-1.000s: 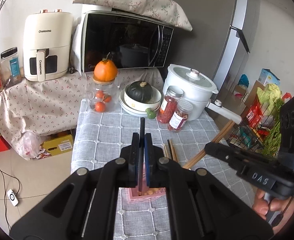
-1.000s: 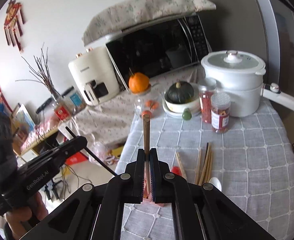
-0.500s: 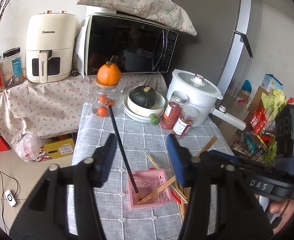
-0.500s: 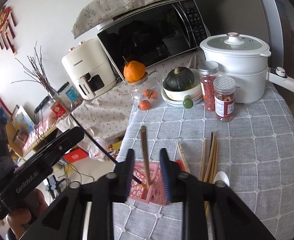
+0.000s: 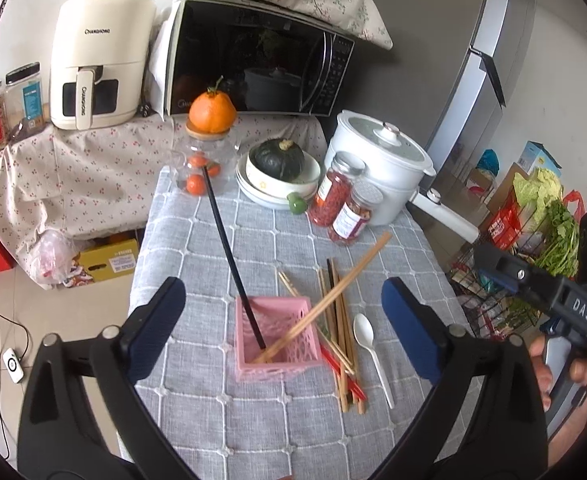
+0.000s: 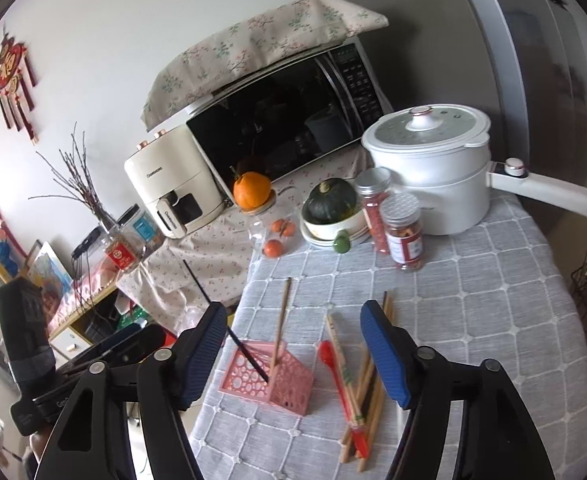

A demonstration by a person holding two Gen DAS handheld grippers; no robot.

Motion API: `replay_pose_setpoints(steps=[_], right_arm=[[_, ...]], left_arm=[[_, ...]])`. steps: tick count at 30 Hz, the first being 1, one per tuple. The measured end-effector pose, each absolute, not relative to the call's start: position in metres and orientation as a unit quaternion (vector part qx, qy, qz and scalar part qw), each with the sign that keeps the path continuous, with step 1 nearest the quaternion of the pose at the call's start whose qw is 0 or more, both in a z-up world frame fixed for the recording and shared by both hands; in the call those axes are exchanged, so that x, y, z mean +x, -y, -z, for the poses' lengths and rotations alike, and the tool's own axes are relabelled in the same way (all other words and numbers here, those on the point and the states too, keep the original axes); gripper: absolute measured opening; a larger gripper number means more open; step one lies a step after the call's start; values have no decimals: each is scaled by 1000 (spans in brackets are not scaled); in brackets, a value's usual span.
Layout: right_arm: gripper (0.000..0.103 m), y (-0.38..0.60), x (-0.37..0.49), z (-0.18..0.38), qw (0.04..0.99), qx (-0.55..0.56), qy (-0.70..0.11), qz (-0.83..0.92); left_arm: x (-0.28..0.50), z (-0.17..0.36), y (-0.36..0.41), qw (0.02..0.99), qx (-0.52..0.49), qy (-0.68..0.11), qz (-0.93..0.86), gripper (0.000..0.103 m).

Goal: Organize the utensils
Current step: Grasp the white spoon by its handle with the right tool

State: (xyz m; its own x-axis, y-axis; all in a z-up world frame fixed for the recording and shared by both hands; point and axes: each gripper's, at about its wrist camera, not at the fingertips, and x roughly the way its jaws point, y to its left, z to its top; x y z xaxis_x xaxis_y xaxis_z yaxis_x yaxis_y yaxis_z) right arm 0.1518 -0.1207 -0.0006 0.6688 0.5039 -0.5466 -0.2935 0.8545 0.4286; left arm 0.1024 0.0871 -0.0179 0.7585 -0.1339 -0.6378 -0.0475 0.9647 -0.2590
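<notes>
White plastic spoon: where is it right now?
In the left wrist view the white plastic spoon lies flat on the grey checked tablecloth, right of the loose bundle of wooden chopsticks beside the pink plastic basket.

A second ago the left gripper point(image 5: 283, 320) is clamped on the black chopstick point(image 5: 229, 248) and the right gripper point(image 6: 293, 354) on the wooden chopstick point(image 6: 282, 320). Now both sets of jaws are opening, nothing between the pads, and both chopsticks stand leaning in the pink basket point(image 5: 293, 362), crossing inside it.
</notes>
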Motion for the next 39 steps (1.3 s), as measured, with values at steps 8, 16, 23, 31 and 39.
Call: replay_pose_setpoints(steps=[8,16,23,31,39], right_arm=[[76,156,164,44,897,131,-400,-134],[76,153,183,122,857,68,-501,-95],[75,135,197,174,824,20,-559,-95],[60,119,221,190,816,0,-567,-114],[9,99,226,196,820,-51,-554,-131]], left_arm=[[88,39,-63,914,-115,-386,45,98],[81,68,-32,891,-88,-439,76,98],[82,78,-21,882,-74,-457,89,98],[83,82,-18,881,-69,-459,90,98],[82,82,-8,883,-52,-456,95,98]])
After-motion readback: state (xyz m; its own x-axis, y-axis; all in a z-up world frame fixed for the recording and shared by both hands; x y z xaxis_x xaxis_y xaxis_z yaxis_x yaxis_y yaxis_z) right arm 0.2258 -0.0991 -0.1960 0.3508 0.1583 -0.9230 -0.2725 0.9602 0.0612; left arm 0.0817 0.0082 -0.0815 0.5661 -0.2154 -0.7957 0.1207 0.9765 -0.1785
